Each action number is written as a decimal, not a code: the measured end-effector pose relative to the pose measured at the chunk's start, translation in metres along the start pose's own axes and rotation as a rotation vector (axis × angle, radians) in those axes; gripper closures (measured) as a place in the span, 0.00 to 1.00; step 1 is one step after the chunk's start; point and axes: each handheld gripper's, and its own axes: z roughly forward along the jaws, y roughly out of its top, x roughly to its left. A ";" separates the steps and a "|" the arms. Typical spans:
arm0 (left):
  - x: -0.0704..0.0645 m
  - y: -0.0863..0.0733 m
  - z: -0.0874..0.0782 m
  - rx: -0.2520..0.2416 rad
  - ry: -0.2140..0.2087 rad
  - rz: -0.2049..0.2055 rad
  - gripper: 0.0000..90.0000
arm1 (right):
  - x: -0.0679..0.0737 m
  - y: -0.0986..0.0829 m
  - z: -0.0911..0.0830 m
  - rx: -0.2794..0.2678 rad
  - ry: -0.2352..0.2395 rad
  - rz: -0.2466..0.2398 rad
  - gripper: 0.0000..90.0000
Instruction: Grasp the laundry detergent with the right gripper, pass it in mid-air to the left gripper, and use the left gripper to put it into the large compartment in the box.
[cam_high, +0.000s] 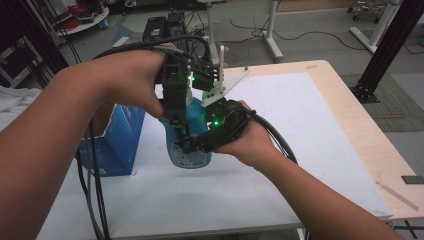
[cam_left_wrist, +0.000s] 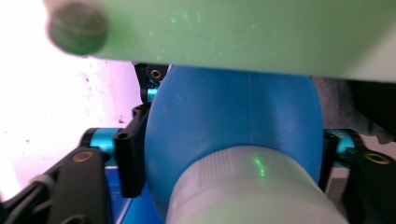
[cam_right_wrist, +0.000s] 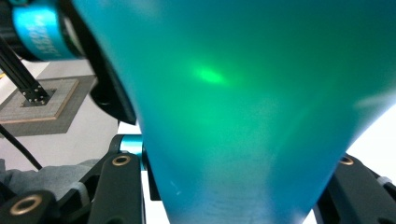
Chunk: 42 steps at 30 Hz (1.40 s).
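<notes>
A blue translucent bottle (cam_high: 188, 152) with a printed label is held over the white mat between both grippers. My left gripper (cam_high: 176, 120) comes down from above, shut on the bottle's upper part. In the left gripper view the bottle (cam_left_wrist: 233, 116) bulges between the black jaws of the left gripper (cam_left_wrist: 231, 154), and a pale ribbed part sits nearest the camera. My right gripper (cam_high: 194, 144) reaches in from the right, shut on the bottle's body. In the right gripper view the bottle (cam_right_wrist: 243, 116) sits between the jaws of the right gripper (cam_right_wrist: 236, 186).
A blue carton box (cam_high: 119, 140) stands just left of the bottle. The white mat (cam_high: 300, 145) covers most of the wooden table. A thin strip (cam_high: 397, 195) and a small dark item (cam_high: 412, 179) lie at the right edge. Cables (cam_high: 92, 190) hang at the left.
</notes>
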 end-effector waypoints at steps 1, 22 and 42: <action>0.000 0.000 0.000 0.002 -0.004 0.001 0.41 | 0.000 0.000 0.000 0.001 0.001 0.001 0.53; -0.005 0.003 -0.010 0.014 0.009 -0.011 0.43 | 0.002 0.001 -0.009 -0.025 0.021 -0.007 0.36; 0.004 -0.023 -0.031 0.022 0.016 -0.112 0.43 | -0.007 -0.006 -0.060 0.056 -0.066 -0.006 0.13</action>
